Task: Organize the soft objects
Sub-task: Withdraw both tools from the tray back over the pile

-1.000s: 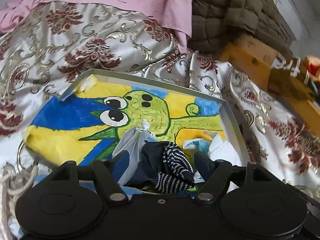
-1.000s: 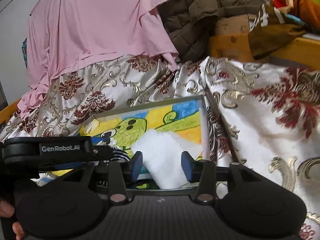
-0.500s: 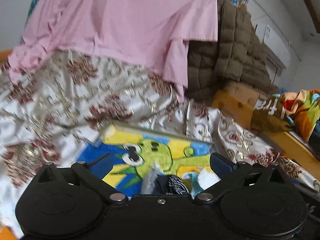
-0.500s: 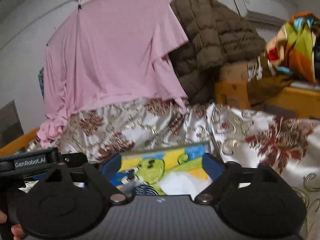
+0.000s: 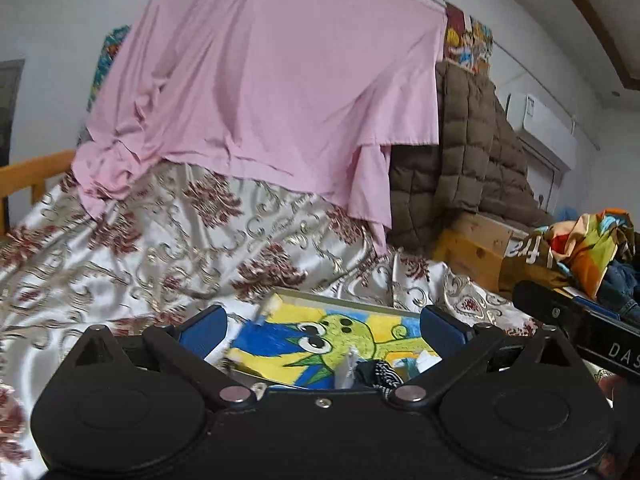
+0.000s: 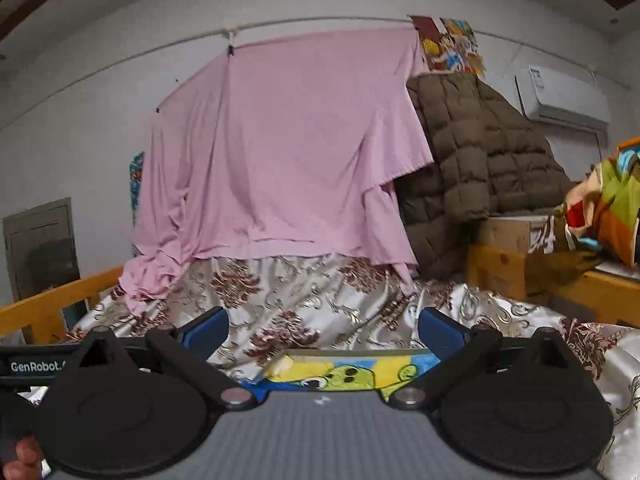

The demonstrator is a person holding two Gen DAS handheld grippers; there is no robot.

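Your soft things lie in a small heap on the tray (image 5: 304, 298), at the 6 o'clock edge of the left wrist view: a striped sock (image 5: 385, 374), a dark cloth (image 5: 366, 372) touching it, a pale grey piece (image 5: 347, 366) just at its 9 o'clock, and a bit of white cloth (image 5: 426, 358) at its 3 o'clock. All of them rest on the tray's painted cartoon face, partly hidden behind the body of your tool.

Your left hand-held gripper (image 5: 322, 330) stands wide apart, with nothing between its blue pads (image 5: 204, 326); the heap sits below and between them, untouched. Your right hand-held gripper (image 6: 323, 330) is opening at this moment, and its jaws too have nothing between them. In the right wrist view only the far strip of the tray (image 6: 352, 354) shows, low at 6 o'clock; the heap is out of sight there.

The tray lies on a bed under a shiny floral cover (image 5: 168, 248). Beyond it, toward 12 o'clock, a pink sheet (image 5: 264, 96) hangs from a line and spills onto the cover. At its 3 o'clock a brown quilted jacket (image 5: 476, 152) drapes over a box. Further toward 3 o'clock a bright multicoloured cloth (image 5: 592, 244) is bunched on a wooden frame. A fingertip (image 6: 26, 450) shows at 8 o'clock in the right wrist view.
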